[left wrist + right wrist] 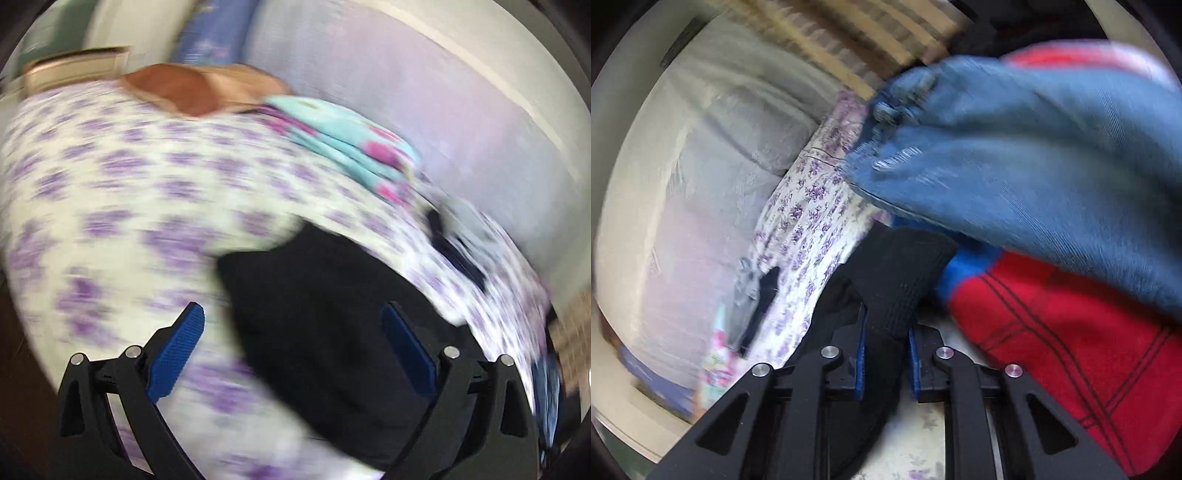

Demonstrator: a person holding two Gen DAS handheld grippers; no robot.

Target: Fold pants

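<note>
Black pants [317, 325] lie folded on a bed with a white sheet printed with purple flowers [110, 192]. My left gripper [291, 317] is open, its blue pads [177, 350] spread wide just above the near end of the pants, holding nothing. In the right wrist view my right gripper [886, 332] is shut on a black knit part of the pants [897, 273], which rises from between the blue pads. Both views are motion-blurred.
A folded turquoise and pink cloth [351, 144] and a brown item [192, 92] lie on the far side of the bed. Blue jeans [1034, 155] and a red and blue garment [1071, 343] sit close to the right gripper. A pale headboard or sofa [443, 110] runs behind.
</note>
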